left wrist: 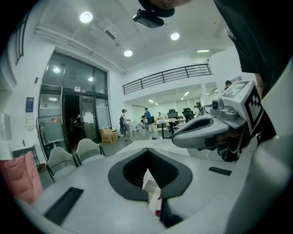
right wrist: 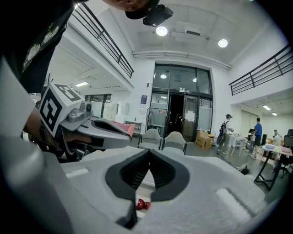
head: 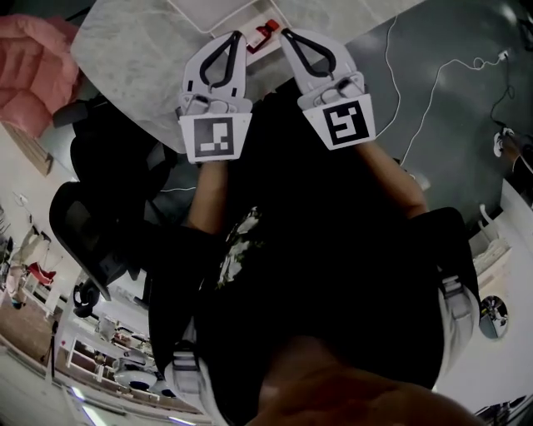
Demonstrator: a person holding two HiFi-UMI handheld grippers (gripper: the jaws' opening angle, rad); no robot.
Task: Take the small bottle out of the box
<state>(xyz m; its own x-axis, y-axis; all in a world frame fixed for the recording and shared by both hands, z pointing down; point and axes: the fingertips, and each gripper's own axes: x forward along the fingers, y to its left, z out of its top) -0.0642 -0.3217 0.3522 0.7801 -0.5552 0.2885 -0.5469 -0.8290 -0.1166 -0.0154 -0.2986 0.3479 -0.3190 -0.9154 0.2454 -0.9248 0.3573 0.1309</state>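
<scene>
In the head view a small red bottle [head: 266,32] lies in a white box [head: 218,15] on the marble table [head: 125,46]. My left gripper [head: 238,36] and right gripper [head: 284,34] hover side by side near the table's edge, tips pointing at the box, the bottle between the two tips. Both are shut with nothing held. In the left gripper view the shut jaws frame a bit of the white box [left wrist: 149,184], with the right gripper [left wrist: 201,130] alongside. In the right gripper view the red bottle [right wrist: 143,204] shows below the shut jaws, with the left gripper [right wrist: 103,132] beside them.
A pink cloth [head: 32,66] lies at the table's left. Black office chairs [head: 96,166] stand under the left side, and white cables [head: 433,75] run over the grey floor at right. Two grey chairs [right wrist: 162,137] and people stand far off in the hall.
</scene>
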